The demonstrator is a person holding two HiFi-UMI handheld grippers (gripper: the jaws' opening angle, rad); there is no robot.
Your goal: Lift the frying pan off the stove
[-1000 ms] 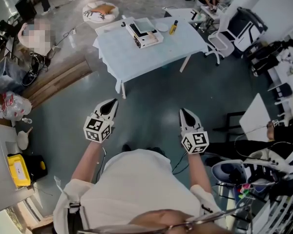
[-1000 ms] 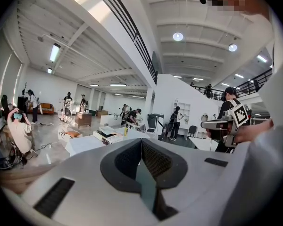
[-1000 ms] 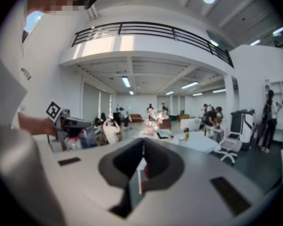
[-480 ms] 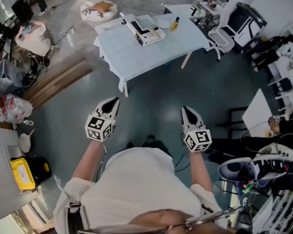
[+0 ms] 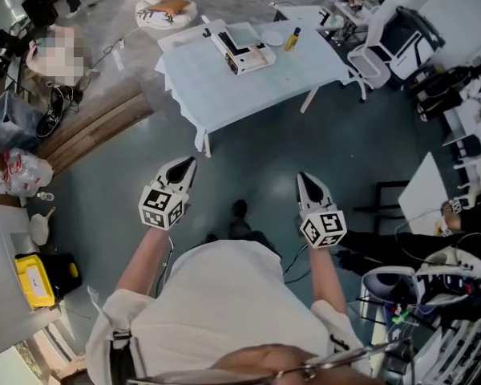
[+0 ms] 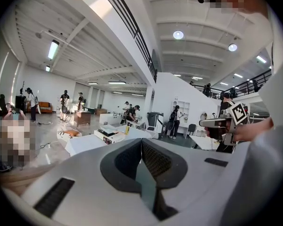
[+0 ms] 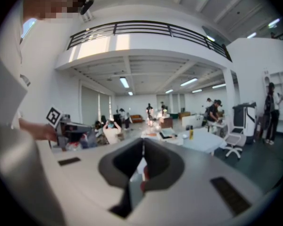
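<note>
A white table (image 5: 224, 87) stands far ahead across the floor. On it sits a white box-like stove (image 5: 240, 53) with a dark top; from here I cannot make out the frying pan. The stove (image 6: 108, 134) also shows small in the left gripper view. My left gripper (image 5: 187, 164) and right gripper (image 5: 304, 180) are held out over the floor, well short of the table, pointing at it. Both are shut with nothing between the jaws, as the left gripper (image 6: 141, 141) and right gripper (image 7: 143, 141) show in their own views.
A yellow bottle (image 5: 293, 38) and a white plate (image 5: 272, 37) share the table. White office chairs (image 5: 385, 50) stand at its right end. Wooden boards (image 5: 88, 131), bags and a yellow case (image 5: 34, 279) lie left. A black-framed table (image 5: 421, 191) is at the right. People stand about.
I have stepped forward: a shoe now shows on the floor between my arms. Both grippers have travelled with me and stayed shut.
</note>
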